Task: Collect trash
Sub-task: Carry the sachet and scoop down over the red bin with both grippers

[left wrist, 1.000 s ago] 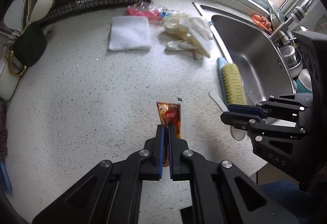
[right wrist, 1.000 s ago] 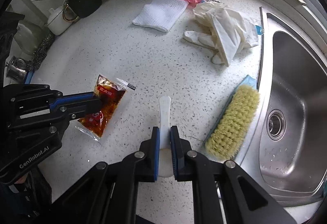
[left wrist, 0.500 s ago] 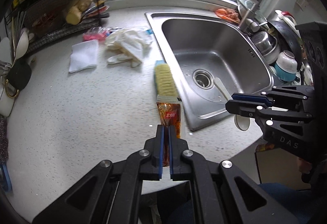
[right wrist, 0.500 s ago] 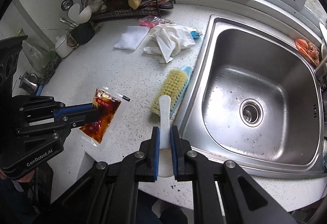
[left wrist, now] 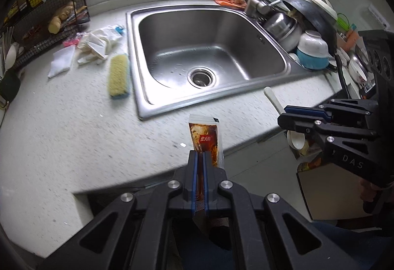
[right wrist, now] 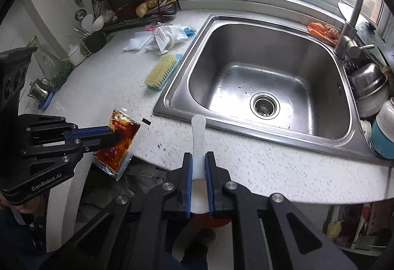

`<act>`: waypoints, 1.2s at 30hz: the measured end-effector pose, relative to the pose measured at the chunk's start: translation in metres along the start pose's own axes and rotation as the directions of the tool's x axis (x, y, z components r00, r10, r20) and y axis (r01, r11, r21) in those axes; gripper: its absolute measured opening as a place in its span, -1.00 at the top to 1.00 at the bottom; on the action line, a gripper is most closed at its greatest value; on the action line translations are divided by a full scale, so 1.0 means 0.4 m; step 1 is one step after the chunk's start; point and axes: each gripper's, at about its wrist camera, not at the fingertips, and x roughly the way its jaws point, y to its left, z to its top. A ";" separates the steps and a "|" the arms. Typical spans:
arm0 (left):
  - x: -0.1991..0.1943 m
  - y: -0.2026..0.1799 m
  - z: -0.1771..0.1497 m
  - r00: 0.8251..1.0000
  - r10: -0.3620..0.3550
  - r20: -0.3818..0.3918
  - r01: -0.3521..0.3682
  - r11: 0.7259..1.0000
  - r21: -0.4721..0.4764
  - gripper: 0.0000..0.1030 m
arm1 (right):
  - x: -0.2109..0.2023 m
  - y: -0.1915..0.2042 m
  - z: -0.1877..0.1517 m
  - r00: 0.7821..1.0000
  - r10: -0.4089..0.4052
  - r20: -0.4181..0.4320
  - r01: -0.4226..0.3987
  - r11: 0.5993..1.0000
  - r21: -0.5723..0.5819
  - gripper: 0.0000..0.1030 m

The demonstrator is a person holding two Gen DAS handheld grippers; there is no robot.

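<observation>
- Left tongs (left wrist: 200, 166) are clamped on the chili-oil sauce packet (left wrist: 206, 140); right tongs (right wrist: 199, 171) are clamped on the white plastic spoon (right wrist: 198, 137).
- Since a second ago both items have been lifted off the bench (left wrist: 73, 137) and drawn back past its front edge; pickup is judged done, disposal next.
- Open room is seen below the edge.
- Scrub brush (left wrist: 119, 75), rubber gloves (left wrist: 97, 44) and sink (left wrist: 209, 48) lie beyond.

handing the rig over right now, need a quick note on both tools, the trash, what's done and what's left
Left tool: shut on the sauce packet, held up off the countertop near its front edge.
Right tool: shut on the white plastic spoon, also held up.
Done: both pieces picked up.
Left: drop both in the trash; no bin clearly identifiable. White gloves lie by the sink.
</observation>
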 end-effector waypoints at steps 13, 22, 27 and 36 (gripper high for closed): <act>0.206 -0.089 -0.154 0.991 -0.041 -0.124 0.038 0.999 -0.021 0.94 | 0.112 -0.072 -0.198 0.997 0.004 -0.080 -0.001 0.999 0.038 0.82; 0.468 -0.036 -0.290 0.971 -0.037 -0.236 0.023 0.998 -0.059 0.94 | 0.336 -0.096 -0.299 0.984 0.017 -0.180 -0.014 1.000 0.021 0.82; 0.634 -0.005 -0.358 0.961 -0.030 -0.274 0.016 0.999 -0.052 0.94 | 0.497 -0.113 -0.370 0.970 0.022 -0.242 -0.018 1.000 0.021 0.82; 0.820 0.016 -0.425 0.946 -0.021 -0.324 0.002 0.998 -0.060 0.94 | 0.691 -0.154 -0.462 0.959 0.045 -0.279 -0.032 0.998 0.051 0.82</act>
